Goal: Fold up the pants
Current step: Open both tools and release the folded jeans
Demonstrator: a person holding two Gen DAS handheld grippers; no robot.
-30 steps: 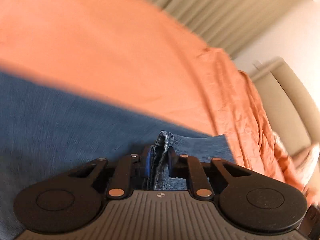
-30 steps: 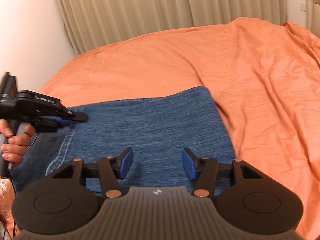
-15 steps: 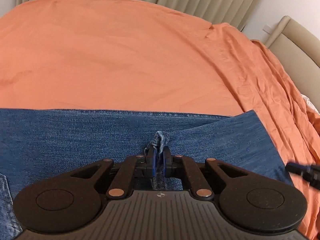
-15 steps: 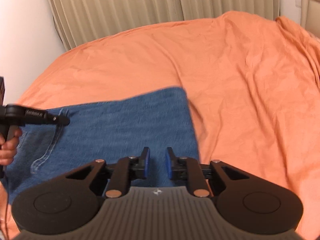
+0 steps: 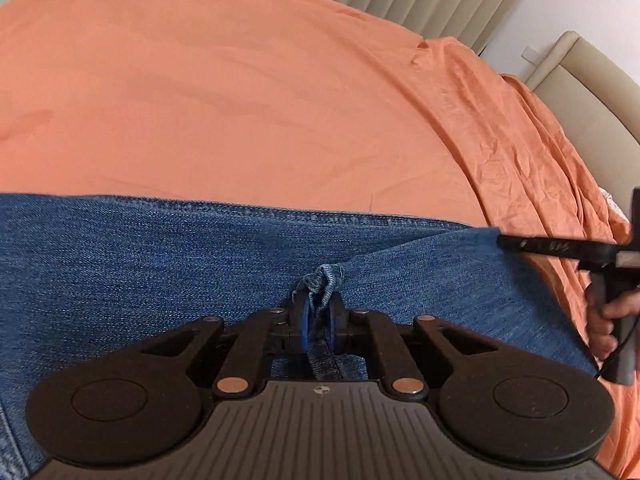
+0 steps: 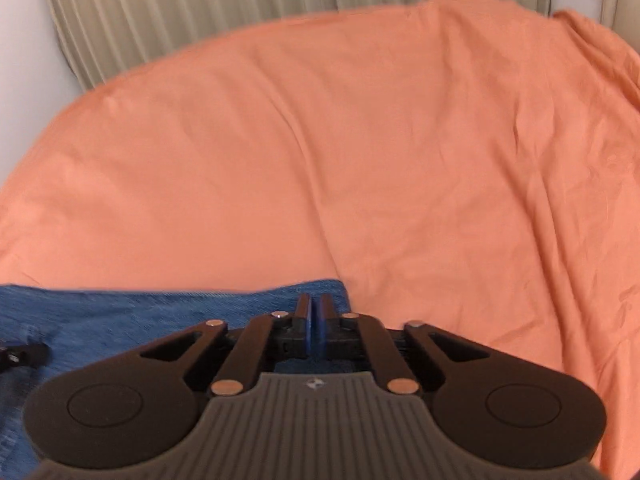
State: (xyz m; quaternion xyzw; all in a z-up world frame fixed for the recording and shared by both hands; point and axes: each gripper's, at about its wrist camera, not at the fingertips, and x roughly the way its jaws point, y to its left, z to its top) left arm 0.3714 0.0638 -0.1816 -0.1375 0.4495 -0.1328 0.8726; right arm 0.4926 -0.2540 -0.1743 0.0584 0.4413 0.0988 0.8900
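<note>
Blue denim pants (image 5: 160, 272) lie flat on an orange bedsheet (image 5: 240, 100). My left gripper (image 5: 319, 312) is shut on a bunched fold of the pants' edge, which sticks up between the blue pads. My right gripper (image 6: 314, 316) is shut at the pants' (image 6: 140, 320) right corner; whether it pinches denim is hidden by the fingers. The right gripper also shows in the left wrist view (image 5: 504, 241), its tip at the pants' right corner, held by a hand (image 5: 608, 320). The left gripper's tip (image 6: 24, 354) shows at the left edge of the right wrist view.
The orange sheet (image 6: 360, 140) covers the whole bed and is wrinkled on the right side. Beige pleated curtains (image 6: 180, 8) hang behind the bed. A beige padded headboard (image 5: 592, 88) stands at the right.
My right gripper has closed from wide open to shut and moved to the pants' right corner. My left gripper has stayed shut on the denim fold while its view steadied.
</note>
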